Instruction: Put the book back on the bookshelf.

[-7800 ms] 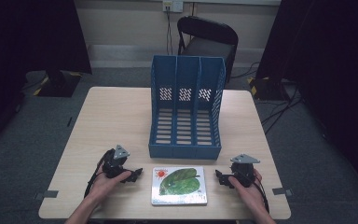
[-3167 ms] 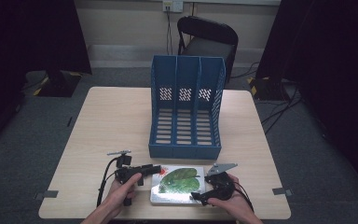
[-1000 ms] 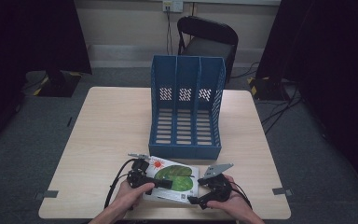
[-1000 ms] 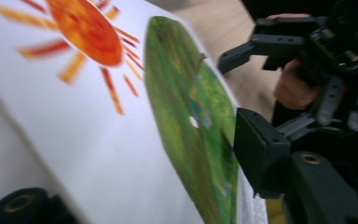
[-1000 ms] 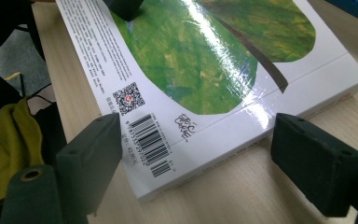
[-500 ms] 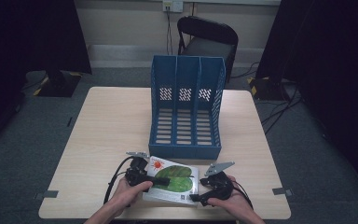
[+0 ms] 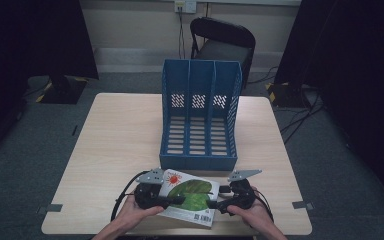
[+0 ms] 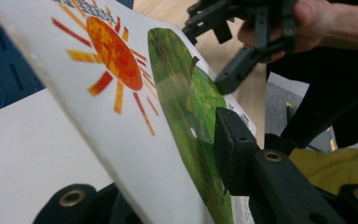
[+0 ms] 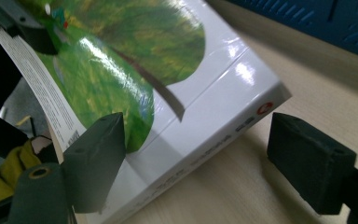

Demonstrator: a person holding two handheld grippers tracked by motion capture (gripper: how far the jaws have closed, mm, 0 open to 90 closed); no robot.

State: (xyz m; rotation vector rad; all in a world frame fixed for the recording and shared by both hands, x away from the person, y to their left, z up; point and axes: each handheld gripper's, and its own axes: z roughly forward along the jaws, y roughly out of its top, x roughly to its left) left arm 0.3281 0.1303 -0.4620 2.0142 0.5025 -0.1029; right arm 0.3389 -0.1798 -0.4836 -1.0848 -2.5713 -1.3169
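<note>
We have the book (image 7: 190, 196) at the near edge of the bench (image 7: 115, 145), just in front of the blue 3-slot file rack (image 7: 200, 115), with its left side lifted and its right spine edge low on the wood. It looks like a stiff, glossy hardcover — rigid enough to pivot as 1 slab, but slick under hard pads, and we judge it moderately heavy for its size. Our left gripper (image 7: 152, 195) has its fingers (image 8: 235, 149) clamped on the book's left edge, 1 over the green leaf picture and 1 beneath the board. Our right gripper (image 7: 230, 197) sits at the spine side with its fingers (image 9: 98, 154) spread wide: 1 touches the cover, the other stands clear over the bench, so nothing is pinched there. We would take the spine edge deep, well past the rim — a shallow bite could slip. Both hands lie low, wrists near the bench edge, grippers pointing inward toward each other.
</note>
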